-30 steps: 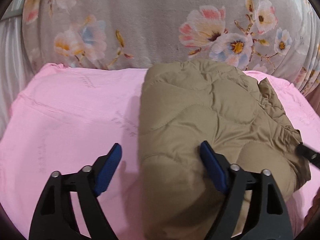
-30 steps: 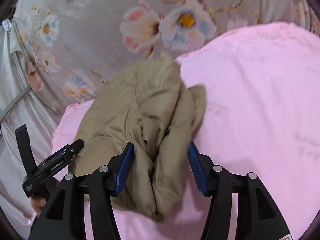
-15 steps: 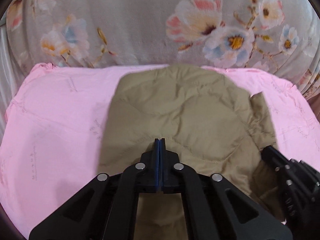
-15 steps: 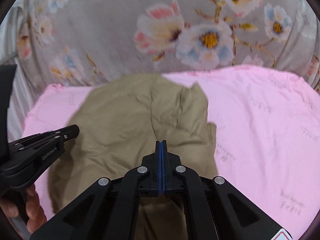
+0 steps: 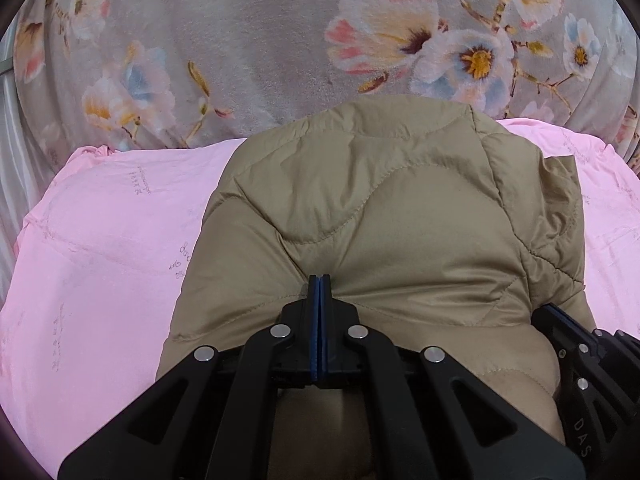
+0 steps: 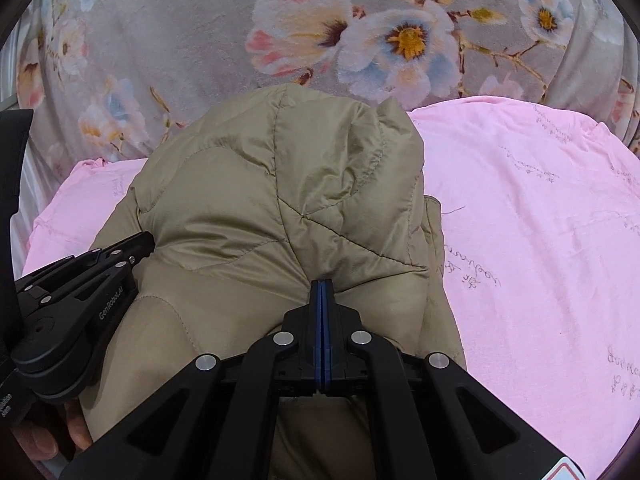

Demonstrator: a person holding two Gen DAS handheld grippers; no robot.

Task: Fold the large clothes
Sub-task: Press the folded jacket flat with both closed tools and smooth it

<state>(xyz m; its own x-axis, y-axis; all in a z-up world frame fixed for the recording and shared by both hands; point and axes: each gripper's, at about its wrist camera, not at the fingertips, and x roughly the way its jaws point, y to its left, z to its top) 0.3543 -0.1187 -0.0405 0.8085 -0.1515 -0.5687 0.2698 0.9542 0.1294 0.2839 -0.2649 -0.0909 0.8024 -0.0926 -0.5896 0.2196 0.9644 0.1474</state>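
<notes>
A tan quilted puffer jacket (image 5: 380, 216) lies folded in a thick bundle on a pink sheet (image 5: 100, 264). My left gripper (image 5: 319, 280) is shut on the jacket's near edge, the fabric puckering at the blue pads. My right gripper (image 6: 322, 285) is shut on the near edge too, further right on the jacket (image 6: 260, 208). The right gripper shows at the right edge of the left wrist view (image 5: 576, 344). The left gripper shows at the left of the right wrist view (image 6: 80, 280). The jacket's underside is hidden.
A grey floral blanket (image 5: 280, 40) rises behind the pink sheet (image 6: 540, 240). Pale satin fabric (image 5: 12, 160) hangs at the far left. A hand (image 6: 44, 436) holds the left gripper's handle.
Both grippers were open around the jacket's near edge a second ago and have shut on it. The jacket's near edge has lifted and bulges closer to both cameras.
</notes>
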